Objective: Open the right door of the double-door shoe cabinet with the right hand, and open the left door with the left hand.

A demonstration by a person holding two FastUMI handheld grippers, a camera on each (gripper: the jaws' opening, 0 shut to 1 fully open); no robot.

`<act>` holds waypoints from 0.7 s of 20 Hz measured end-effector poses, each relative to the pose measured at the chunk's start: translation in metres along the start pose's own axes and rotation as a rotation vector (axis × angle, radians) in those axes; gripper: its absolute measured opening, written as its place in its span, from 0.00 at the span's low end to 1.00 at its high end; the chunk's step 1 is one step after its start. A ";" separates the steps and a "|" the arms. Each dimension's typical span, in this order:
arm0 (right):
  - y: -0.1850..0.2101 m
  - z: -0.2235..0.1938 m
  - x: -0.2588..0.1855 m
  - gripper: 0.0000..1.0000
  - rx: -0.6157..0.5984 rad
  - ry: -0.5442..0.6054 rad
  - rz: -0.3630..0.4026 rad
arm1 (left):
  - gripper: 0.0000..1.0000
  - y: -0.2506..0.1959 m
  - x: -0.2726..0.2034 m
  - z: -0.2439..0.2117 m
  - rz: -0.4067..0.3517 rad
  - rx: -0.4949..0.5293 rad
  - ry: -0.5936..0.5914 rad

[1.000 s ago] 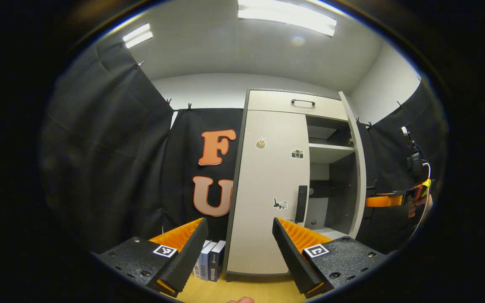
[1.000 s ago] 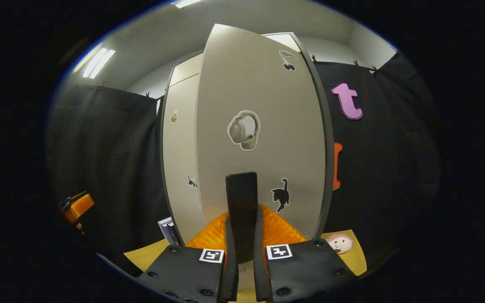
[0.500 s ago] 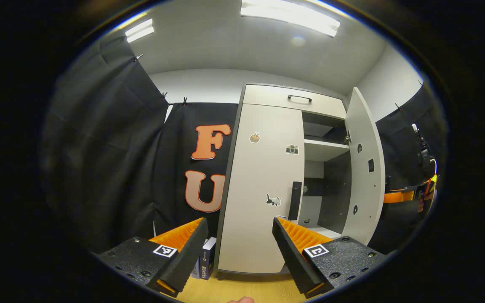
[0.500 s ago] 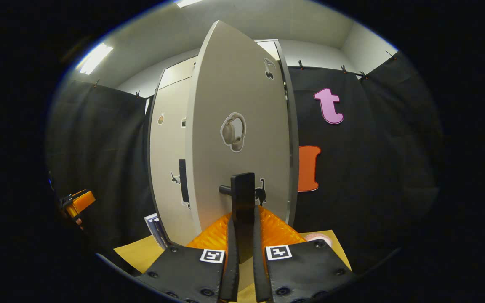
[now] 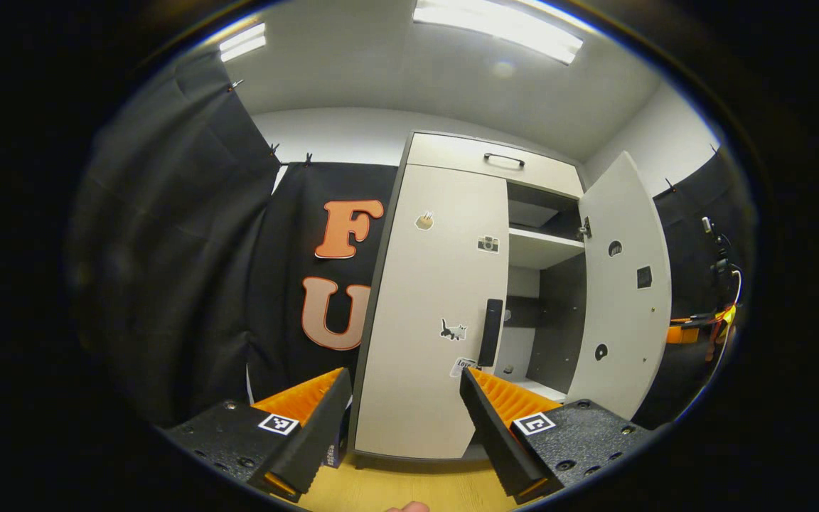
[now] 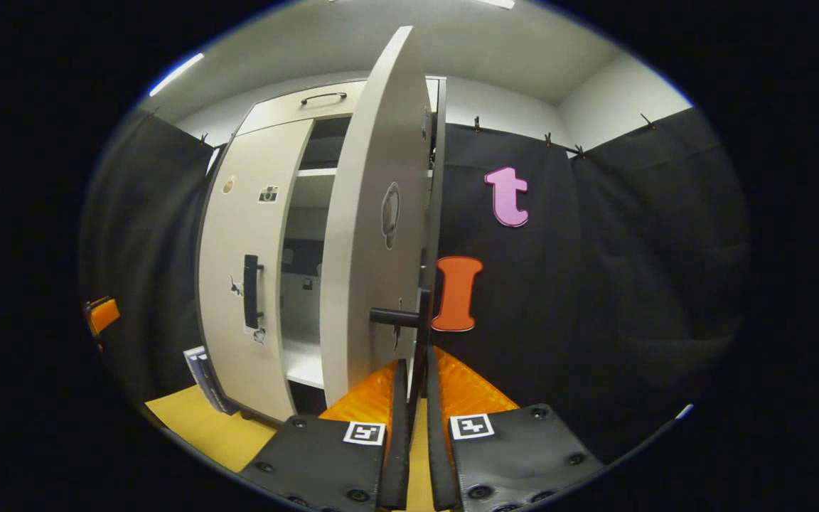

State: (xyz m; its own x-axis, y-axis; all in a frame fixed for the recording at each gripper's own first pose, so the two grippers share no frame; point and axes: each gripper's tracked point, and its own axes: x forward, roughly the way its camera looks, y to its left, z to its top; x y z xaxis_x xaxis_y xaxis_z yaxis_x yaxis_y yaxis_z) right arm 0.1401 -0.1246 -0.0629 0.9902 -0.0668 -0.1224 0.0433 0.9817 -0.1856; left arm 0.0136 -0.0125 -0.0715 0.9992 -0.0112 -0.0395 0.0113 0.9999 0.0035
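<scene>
Black cloth [image 5: 189, 235] hangs on clips along the booth's sides and back, with a white wall [image 5: 338, 135] showing above it. The white ceiling [image 5: 381, 71] carries long strip lights [image 5: 498, 25], all lit. The floor [image 5: 409, 487] is pale yellow wood. A few books [image 6: 203, 370] stand upright on the floor against the cloth.

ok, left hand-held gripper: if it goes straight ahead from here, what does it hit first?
Most likely the closed left door of the shoe cabinet. The open left hand-held gripper points at its lower face, left of the black handle. Nothing shows in between, though depth is hard to judge.
</scene>
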 end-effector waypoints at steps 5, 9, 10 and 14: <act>-0.011 -0.001 0.000 0.15 0.088 -0.007 0.066 | 0.94 -0.001 0.002 -0.007 -0.009 -0.017 0.021; -0.011 -0.005 -0.001 0.15 0.069 0.002 0.073 | 0.94 0.002 0.001 -0.013 0.002 -0.011 0.042; -0.011 -0.008 -0.005 0.14 0.058 0.013 0.071 | 0.94 0.002 0.000 -0.014 0.005 -0.009 0.047; -0.010 -0.010 -0.037 0.21 0.069 0.017 0.052 | 0.94 -0.007 0.007 -0.020 -0.022 -0.018 0.067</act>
State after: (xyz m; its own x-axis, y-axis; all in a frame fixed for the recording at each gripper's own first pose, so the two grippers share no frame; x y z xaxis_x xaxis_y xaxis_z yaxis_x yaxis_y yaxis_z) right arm 0.1020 -0.1341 -0.0663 0.9889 -0.0178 -0.1472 0.0014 0.9939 -0.1106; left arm 0.0197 -0.0199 -0.0915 0.9938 -0.0336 -0.1061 0.0321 0.9994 -0.0158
